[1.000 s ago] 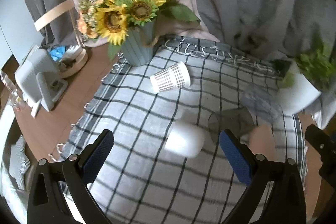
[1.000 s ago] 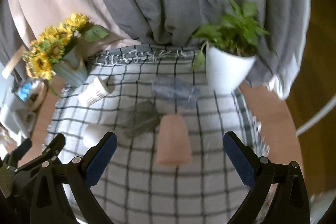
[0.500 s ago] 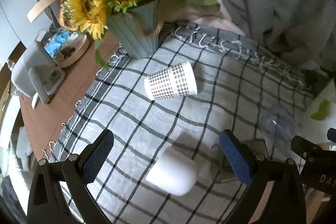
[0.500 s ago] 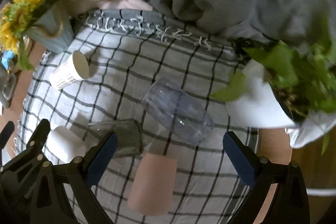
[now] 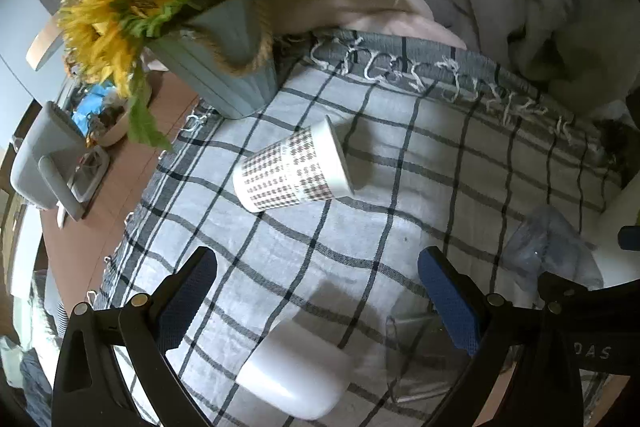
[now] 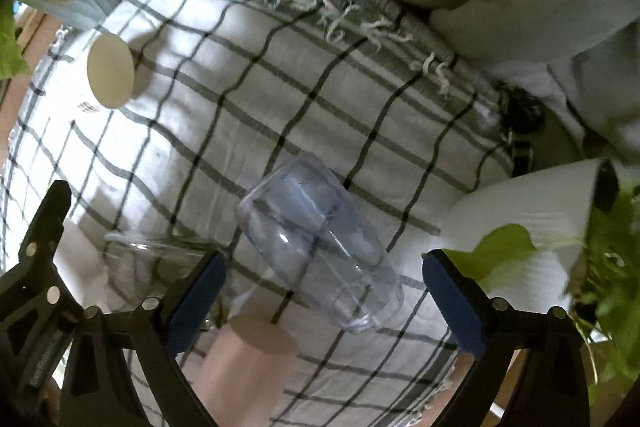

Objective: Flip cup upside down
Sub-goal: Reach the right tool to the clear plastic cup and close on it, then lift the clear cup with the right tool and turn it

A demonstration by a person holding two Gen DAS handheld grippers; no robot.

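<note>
While several cups lie toppled on the checked cloth (image 5: 400, 163), your choice turns on which one sits squarely ahead of which tongs. Your left tongs (image 5: 316, 301) are spread wide with nothing between the pads, and the houndstooth paper cup (image 5: 292, 169) lies straight ahead of them, a little left of centre and well apart. Its long axis runs roughly across your line of approach, with the open mouth to the right and tipped slightly away and the closed base to the left. A plain white cup (image 5: 294, 373) lies much nearer, low between the two fingers, also on its side. Your right tongs (image 6: 324, 301) are equally wide and empty, and the clear plastic cup (image 6: 320, 247) lies just ahead between their fingers. Its axis slants from upper left down to lower right, with one end close to the right pad. A pink cup (image 6: 248, 363) sits lower still in that view, and a clear glass (image 6: 160, 267) lies beside the left finger. Judging from this, the right hand is nearer its cup than the left is to the houndstooth one. To close across the clear cup's sides you would likely need to swing the wrist so the pads meet them square.
</note>
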